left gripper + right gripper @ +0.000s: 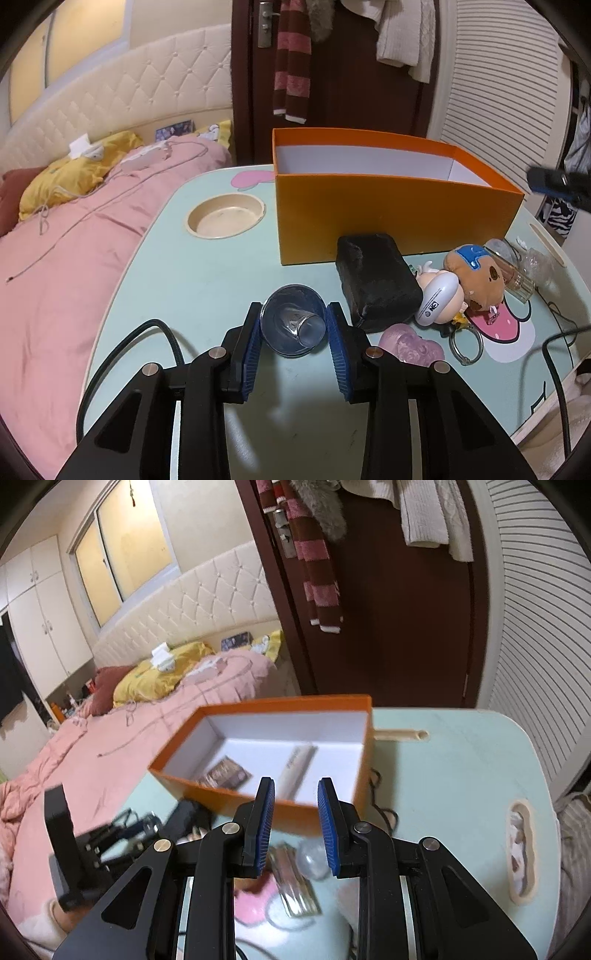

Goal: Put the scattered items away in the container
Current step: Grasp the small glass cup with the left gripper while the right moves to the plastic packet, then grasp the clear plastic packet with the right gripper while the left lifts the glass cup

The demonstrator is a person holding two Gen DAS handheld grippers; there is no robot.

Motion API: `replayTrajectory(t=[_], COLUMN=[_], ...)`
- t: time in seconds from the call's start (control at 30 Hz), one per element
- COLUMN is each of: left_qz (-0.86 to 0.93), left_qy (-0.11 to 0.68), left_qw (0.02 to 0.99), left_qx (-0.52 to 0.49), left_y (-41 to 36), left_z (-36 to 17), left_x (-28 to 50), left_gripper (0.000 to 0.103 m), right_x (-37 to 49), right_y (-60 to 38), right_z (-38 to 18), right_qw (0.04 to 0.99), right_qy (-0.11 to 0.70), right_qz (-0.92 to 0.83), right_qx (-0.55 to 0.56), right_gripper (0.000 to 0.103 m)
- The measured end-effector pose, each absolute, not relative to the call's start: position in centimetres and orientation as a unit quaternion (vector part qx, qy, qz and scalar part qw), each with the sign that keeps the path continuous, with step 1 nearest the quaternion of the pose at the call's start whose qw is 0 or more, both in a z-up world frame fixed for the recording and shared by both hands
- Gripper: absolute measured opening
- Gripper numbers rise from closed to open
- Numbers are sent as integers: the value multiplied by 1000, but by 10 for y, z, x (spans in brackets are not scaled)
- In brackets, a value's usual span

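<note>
My left gripper [294,325] is shut on a clear plastic cup [291,319], held mouth-forward between the blue pads just over the mint table [192,280]. The orange box [395,218] stands behind it. Beside the cup lie a black pouch [376,280], a white doll toy [439,299], a brown plush [476,277], a glass bottle [513,275], a pink heart-shaped piece [412,345] and a key ring [465,345]. My right gripper [295,797] is open and holds nothing, hovering before the orange box [221,801]. A white tube [297,764] and a dark packet [225,773] lie inside.
A round recessed cup holder [225,216] sits in the table at the back left. A bed with pink bedding [55,258] runs along the left. Black cables [554,350] trail over the table's right side. A dark door [351,74] stands behind the box.
</note>
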State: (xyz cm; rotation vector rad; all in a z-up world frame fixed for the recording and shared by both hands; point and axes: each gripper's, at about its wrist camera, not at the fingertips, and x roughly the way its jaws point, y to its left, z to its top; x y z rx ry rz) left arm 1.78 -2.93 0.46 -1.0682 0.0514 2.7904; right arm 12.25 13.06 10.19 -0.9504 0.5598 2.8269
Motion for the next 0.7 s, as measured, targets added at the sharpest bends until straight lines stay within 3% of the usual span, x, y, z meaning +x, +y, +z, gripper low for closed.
replayTrajectory(t=[0.5,0.57,0.6,0.63,0.7], left_qz=[931,931,931,931,931], left_qy=[20,20,20,20,20], left_qw=[77,77,77,77,77], left_qx=[-357,-357,-357,-357,-357], left_y=[-31,-31,-31,-31,-31], left_z=[5,5,5,5,5], left_x=[20,20,20,20,20], left_gripper=[32,32,32,32,32], right_x=[145,145,145,144,144], right_y=[137,136,135,135,134], right_z=[57,54,53,51,49], right_qw=[104,106,107,107,109], right_qy=[177,176,176,175,174], right_qz=[904,904,903,903,902], right_qx=[-374,-376,-377,-377,-379], right_gripper=[26,36,62,80,80])
